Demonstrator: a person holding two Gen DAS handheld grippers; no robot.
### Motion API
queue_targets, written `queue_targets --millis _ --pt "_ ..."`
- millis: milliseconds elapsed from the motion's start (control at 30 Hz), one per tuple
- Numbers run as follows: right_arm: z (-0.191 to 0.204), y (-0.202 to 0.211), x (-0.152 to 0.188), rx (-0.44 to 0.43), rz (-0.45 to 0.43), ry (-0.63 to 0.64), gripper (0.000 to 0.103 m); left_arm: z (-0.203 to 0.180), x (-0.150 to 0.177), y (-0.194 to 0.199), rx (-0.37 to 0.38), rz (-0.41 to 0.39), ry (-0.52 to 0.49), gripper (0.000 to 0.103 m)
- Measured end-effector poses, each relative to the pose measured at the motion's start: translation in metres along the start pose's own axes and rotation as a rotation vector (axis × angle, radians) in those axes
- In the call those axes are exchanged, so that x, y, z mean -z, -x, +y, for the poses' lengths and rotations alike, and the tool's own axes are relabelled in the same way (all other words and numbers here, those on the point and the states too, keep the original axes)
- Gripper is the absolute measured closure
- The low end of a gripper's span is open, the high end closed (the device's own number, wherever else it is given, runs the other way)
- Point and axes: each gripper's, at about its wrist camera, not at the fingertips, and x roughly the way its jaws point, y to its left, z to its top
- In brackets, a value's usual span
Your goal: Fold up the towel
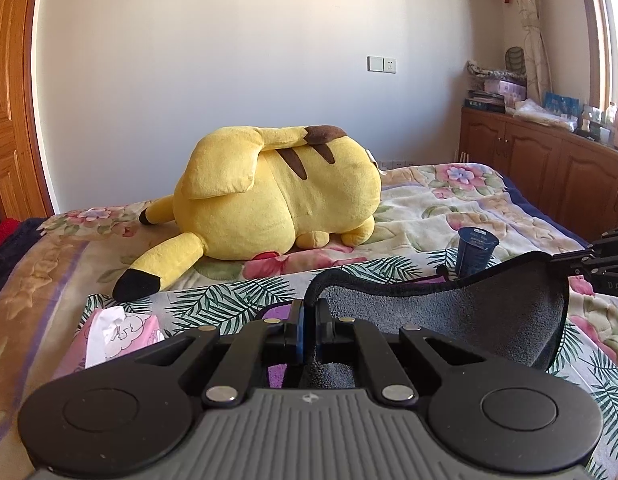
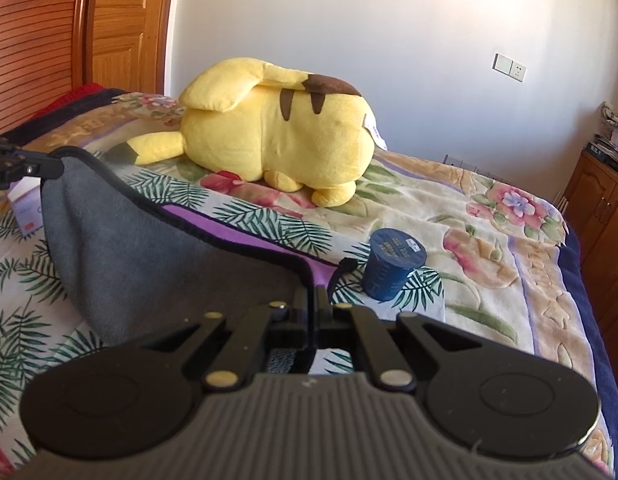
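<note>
Both grippers' fingers (image 1: 307,320) (image 2: 314,304) clamp the towel (image 2: 149,264); cup (image 2: 391,264) and plush (image 2: 277,136) lie beyond.

Cup (image 2: 394,265) sits just ahead of the right gripper (image 2: 314,300), close to the towel (image 2: 149,264) edge, blocking that side. Tissue pack (image 1: 117,334) crowds the left gripper (image 1: 307,320) on its left. Big plush (image 1: 277,196) walls off the far bed (image 2: 489,248); open quilt lies right of the cup
</note>
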Motion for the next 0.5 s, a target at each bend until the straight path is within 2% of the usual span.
queue_targets --millis 500 --pt "0.000 -0.018 0.004 0.025 -0.024 -0.008 0.100 0.004 -0.004 -0.018 0.012 -0.021 -0.020 0.103"
